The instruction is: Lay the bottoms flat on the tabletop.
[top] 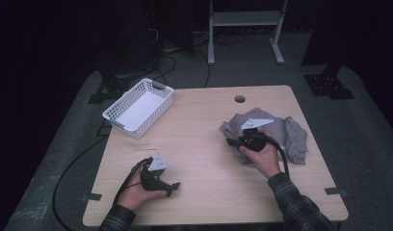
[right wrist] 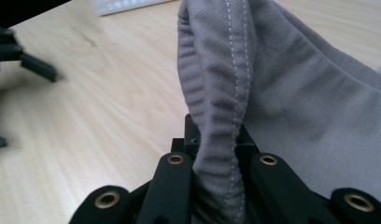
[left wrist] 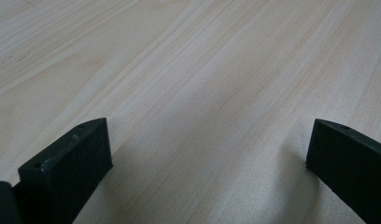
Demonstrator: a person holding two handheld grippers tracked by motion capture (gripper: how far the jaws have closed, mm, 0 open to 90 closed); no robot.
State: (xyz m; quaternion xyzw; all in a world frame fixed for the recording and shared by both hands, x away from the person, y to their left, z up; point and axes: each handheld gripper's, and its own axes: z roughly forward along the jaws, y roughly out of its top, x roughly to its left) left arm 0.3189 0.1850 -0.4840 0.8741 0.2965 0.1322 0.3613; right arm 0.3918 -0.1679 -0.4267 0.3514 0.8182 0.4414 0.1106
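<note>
The right gripper (top: 231, 140) pinches a seam of the grey garment (top: 286, 134), crumpled at the frame's right. Its grip should stay firm, dragging low and steadily. The left gripper (top: 174, 188), spread, rests lower left.

One camera sits high above the person's side and looks forward and down over the whole counter (top: 199, 159). Two more ride on the tools, very near the wood. All three see the same wooden top.
</note>
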